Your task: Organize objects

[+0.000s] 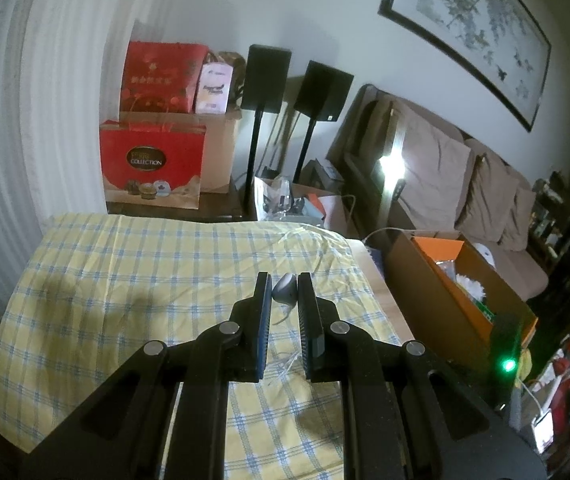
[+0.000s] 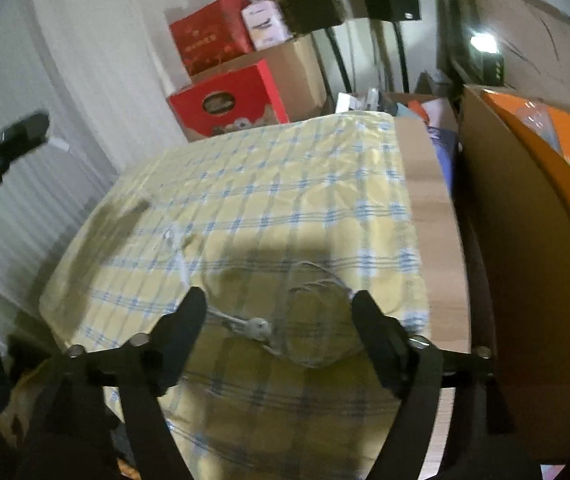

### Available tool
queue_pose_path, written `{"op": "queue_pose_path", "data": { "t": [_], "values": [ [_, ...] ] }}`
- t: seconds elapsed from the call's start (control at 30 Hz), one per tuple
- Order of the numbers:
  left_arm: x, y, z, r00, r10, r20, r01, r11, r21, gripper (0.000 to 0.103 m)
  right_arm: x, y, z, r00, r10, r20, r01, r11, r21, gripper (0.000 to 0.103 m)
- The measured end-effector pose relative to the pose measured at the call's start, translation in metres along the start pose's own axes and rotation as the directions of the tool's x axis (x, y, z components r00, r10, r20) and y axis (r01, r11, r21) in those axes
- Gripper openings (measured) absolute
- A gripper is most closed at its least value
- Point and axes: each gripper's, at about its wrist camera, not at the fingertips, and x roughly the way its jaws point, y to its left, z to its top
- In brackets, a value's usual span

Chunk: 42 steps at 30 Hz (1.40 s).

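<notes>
In the left wrist view my left gripper [image 1: 285, 280] is shut on a small grey earbud-like piece [image 1: 286, 289], held above a table covered in yellow and blue checked cloth [image 1: 125, 280]. A thin white cable hangs from it [image 1: 285, 360] down to the cloth. In the right wrist view my right gripper [image 2: 279, 300] is open and empty over the near end of the same cloth [image 2: 285, 184]. White wired earphones [image 2: 257, 326] lie on the cloth between its fingers, with their cable [image 2: 317, 276] looped beside them.
An open cardboard box with an orange lining [image 1: 465, 280] stands right of the table, also in the right wrist view [image 2: 525, 200]. Red gift bags [image 1: 153, 160], cartons and two black speakers on stands [image 1: 269, 80] are behind. A sofa with cushions [image 1: 465, 184] is at right.
</notes>
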Motion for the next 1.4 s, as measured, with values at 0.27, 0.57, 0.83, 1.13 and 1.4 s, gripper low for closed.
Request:
{"op": "queue_pose_path", "data": {
  "t": [0.27,0.57,0.83,1.13,1.4],
  "values": [
    [0.000,0.002,0.000,1.000,0.004,0.009,-0.004,1.000,-0.005,0.012,0.029,0.021,-0.018,0.992,-0.126,-0.023,0.123,0.987,-0.103,0.073],
    [0.003,-0.001,-0.002,1.000,0.000,-0.005,0.000,1.000,0.003,0.012,0.031,0.026,-0.026,0.994,-0.103,0.033,0.107,0.982,-0.153,0.015],
    [-0.001,0.003,0.000,1.000,-0.005,0.003,0.005,1.000,-0.007,0.012,0.016,0.026,-0.017,0.991,-0.082,0.105,0.095,0.988,-0.125,0.014],
    [-0.002,-0.003,0.000,1.000,0.008,0.010,-0.008,1.000,0.003,0.012,-0.015,0.027,-0.003,0.985,-0.055,0.160,0.077,0.989,-0.128,0.014],
    [-0.007,-0.019,-0.004,1.000,-0.017,0.005,0.017,0.999,0.046,0.012,-0.051,0.024,0.011,0.976,-0.046,0.215,0.074,0.990,-0.123,0.015]
  ]
}}
